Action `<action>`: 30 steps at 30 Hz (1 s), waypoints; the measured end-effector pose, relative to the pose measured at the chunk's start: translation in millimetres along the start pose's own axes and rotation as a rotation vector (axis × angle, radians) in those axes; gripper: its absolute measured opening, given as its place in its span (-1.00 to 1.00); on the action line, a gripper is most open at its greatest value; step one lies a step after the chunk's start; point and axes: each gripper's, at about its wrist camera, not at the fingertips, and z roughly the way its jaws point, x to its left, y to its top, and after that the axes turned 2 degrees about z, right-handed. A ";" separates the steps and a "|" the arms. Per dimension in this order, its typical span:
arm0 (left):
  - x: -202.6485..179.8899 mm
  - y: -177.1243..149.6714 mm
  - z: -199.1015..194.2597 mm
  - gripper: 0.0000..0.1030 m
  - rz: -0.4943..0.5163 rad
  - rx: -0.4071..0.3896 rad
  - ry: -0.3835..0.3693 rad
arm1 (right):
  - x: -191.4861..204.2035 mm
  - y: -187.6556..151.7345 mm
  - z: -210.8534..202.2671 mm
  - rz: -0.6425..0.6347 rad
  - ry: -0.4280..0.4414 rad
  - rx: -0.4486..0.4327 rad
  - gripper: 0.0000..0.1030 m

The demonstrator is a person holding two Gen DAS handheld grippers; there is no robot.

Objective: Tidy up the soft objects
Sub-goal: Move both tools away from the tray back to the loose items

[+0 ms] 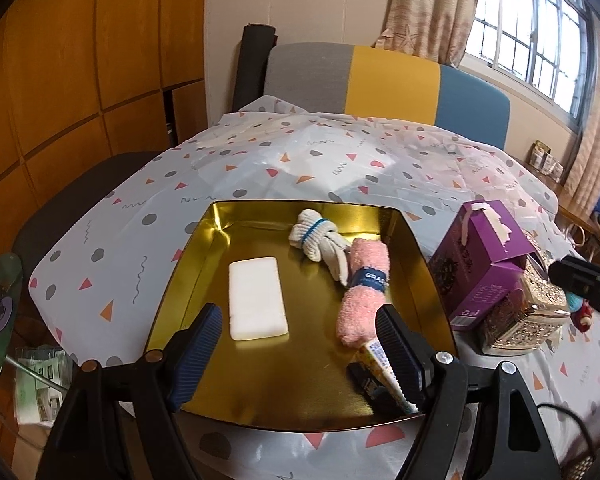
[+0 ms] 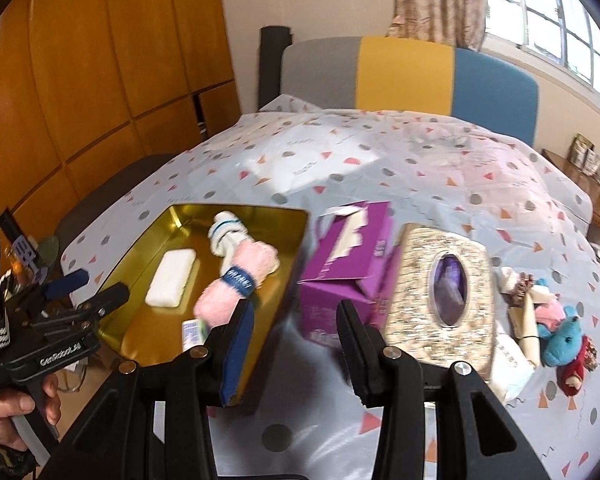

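A gold tray on the patterned tablecloth holds a white sponge, a white bundle with a blue band, a pink fluffy roll with a navy band and a yellow packet. My left gripper is open and empty over the tray's near side; it also shows in the right wrist view. My right gripper is open and empty between the tray and the purple box. A blue plush toy and other soft toys lie at far right.
A purple box and an ornate gold tissue box stand right of the tray. A grey, yellow and blue chair back is behind the table. Wooden cabinets are at left, a window at right.
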 end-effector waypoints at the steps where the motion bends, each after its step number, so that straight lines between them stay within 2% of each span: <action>1: -2.3 0.5 -0.8 0.54 0.007 -0.003 -0.002 | -5.4 0.1 -2.8 0.011 -0.007 -0.007 -0.16; 13: -30.3 7.5 -8.0 0.54 0.084 -0.023 -0.034 | -92.8 1.6 -40.0 0.189 -0.136 -0.090 -0.16; 22: -61.2 15.2 -15.6 0.54 0.154 -0.045 -0.082 | -172.7 -12.3 -62.4 0.342 -0.298 -0.115 -0.16; 30: -111.5 28.9 -35.4 0.54 0.277 -0.106 -0.198 | -252.5 -42.7 -69.7 0.520 -0.510 -0.131 -0.16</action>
